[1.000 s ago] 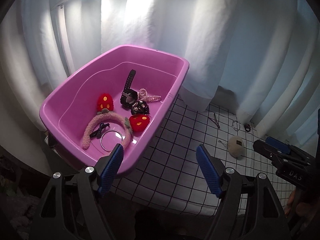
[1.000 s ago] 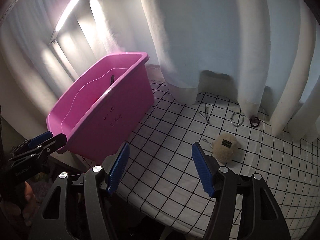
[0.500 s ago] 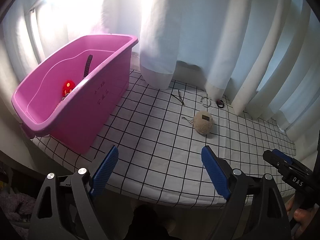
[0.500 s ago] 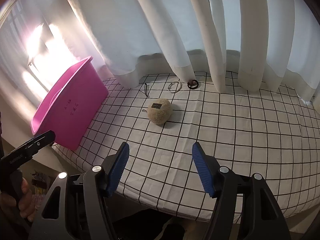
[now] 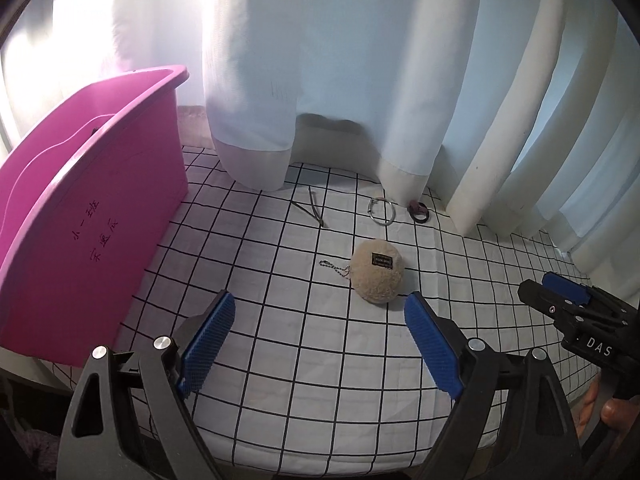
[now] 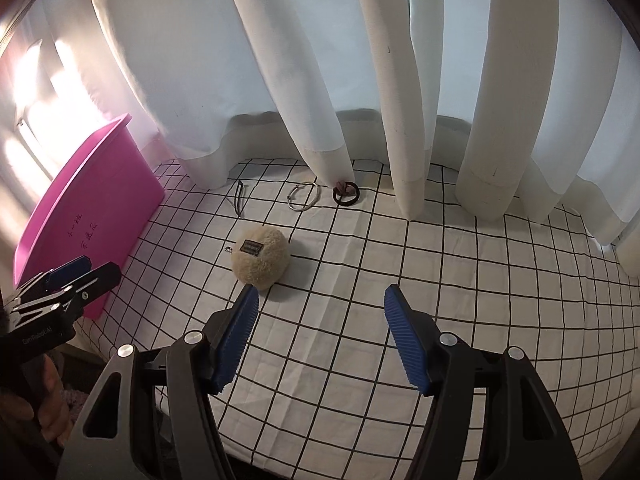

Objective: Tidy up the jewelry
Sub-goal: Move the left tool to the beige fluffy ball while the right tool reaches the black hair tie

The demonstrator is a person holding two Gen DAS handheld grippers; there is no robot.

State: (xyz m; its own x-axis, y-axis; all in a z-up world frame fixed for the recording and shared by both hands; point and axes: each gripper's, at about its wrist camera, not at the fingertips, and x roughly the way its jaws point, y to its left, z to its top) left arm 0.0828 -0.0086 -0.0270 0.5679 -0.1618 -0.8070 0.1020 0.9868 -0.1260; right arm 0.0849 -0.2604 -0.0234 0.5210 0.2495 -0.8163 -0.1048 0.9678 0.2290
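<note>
- The left claw (image 5: pixel 316 344) hangs low over the near edge of the worktop (image 5: pixel 304 392), its blue pads spread wide with nothing between them.
- The right claw (image 6: pixel 320 330) is spread just as wide and grips nothing; its left pad sits just in front of the plush ball.
- The worktop wears a white cloth with a black grid.
- A beige plush ball charm (image 5: pixel 377 271) with a small dark label lies mid-cloth, its short chain (image 5: pixel 334 267) trailing toward the bin.
- Farther back, near the curtain hem, lie a thin dark hair clip (image 5: pixel 312 210), a silver ring bangle (image 5: pixel 382 211) and a dark hair tie (image 5: pixel 418 212), each apart from the others.
- A pink plastic bin (image 5: pixel 92 216) stands at the left edge, handwriting on its side; what it holds cannot be made out from here.
- White curtains (image 6: pixel 360 60) hang behind.
</note>
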